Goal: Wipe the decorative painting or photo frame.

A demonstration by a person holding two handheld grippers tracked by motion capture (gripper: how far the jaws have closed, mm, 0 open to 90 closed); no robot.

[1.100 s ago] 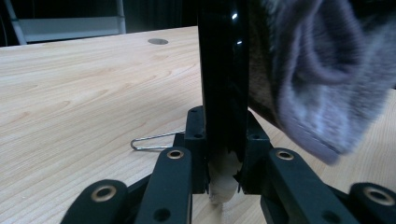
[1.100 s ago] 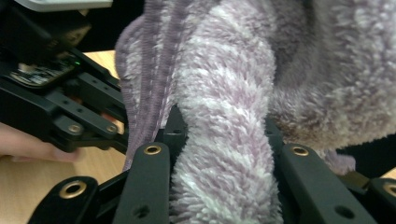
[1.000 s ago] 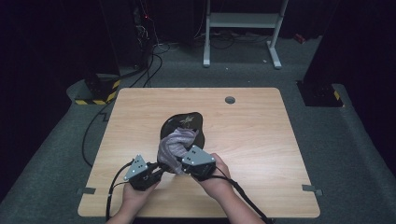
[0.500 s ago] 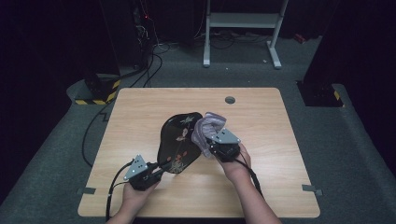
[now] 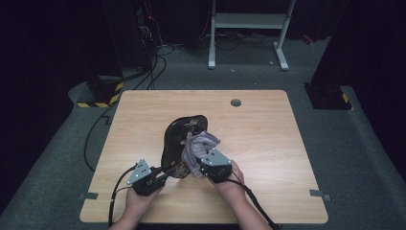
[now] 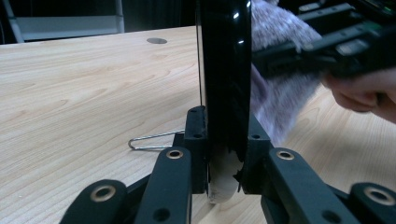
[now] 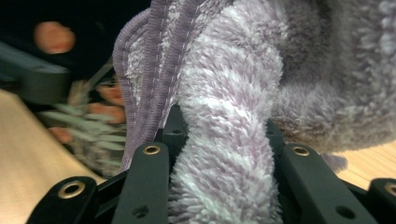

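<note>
In the high view, a glossy black tray (image 5: pixel 179 139) with a painted flower pattern sits near the middle of the wooden counter (image 5: pixel 268 143), its long axis running from about one o'clock down to seven o'clock. Nothing lies in the tray but a fluffy lilac cloth (image 5: pixel 200 147), bunched against its right side. The left gripper (image 5: pixel 158 178) pinches the tray's near end at seven o'clock; the right gripper (image 5: pixel 201 165) clamps the cloth at about five o'clock of the tray. Half a second ago the cloth and right gripper were farther up, beside the tray's right edge; now they have come nearer to the person (the left hand has not shifted). A round grommet hole (image 5: pixel 235 102) marks the counter at twelve o'clock.

In the left gripper view, the jaws close on the tray's (image 6: pixel 224 70) thin edge, which stands upright between them, shiny and dark with a pale chipped patch low down. The cloth (image 6: pixel 275 93) hangs at two o'clock with the other hand (image 6: pixel 364 91). A bent wire clip (image 6: pixel 149 138) lies on the counter (image 6: pixel 79 93).

In the right gripper view, the jaws squeeze a thick twisted roll of the plush cloth (image 7: pixel 229 130), stitched hem at eleven o'clock.
</note>
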